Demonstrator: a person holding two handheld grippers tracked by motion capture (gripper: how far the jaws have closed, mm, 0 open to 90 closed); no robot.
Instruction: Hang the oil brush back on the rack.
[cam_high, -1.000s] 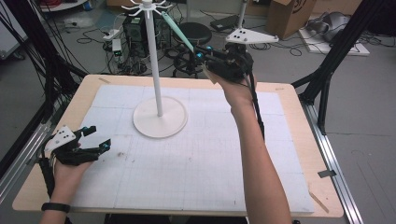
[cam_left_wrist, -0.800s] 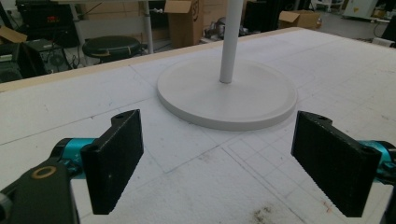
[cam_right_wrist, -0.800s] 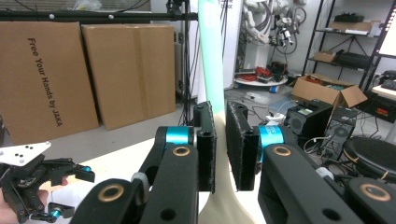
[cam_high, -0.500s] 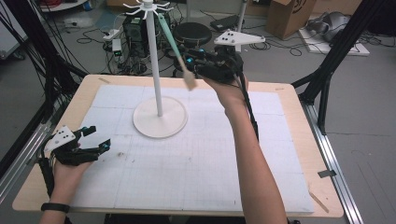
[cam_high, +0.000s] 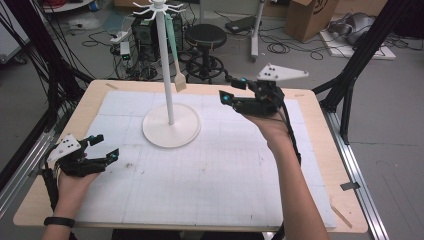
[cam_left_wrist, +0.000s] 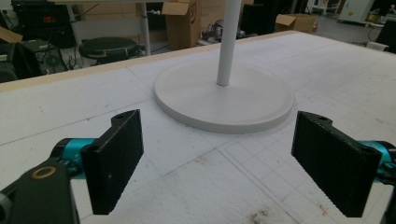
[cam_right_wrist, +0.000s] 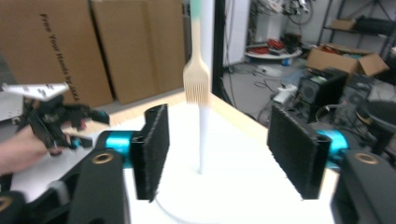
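now the brush (cam_high: 176, 55) hangs free from the stand (cam_high: 166, 75) top, so my right gripper (cam_high: 239, 91), jaws just opened and empty, sits apart while my left gripper (cam_high: 102, 147) waits open on the table (cam_high: 310, 165).

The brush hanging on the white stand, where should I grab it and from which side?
Probably grip the brush low on its handle, just above the bristle head. It hangs freely from a hook, sloping slightly away from the stand's pole. Come level from the right gripper's side, jaws across the flat handle.
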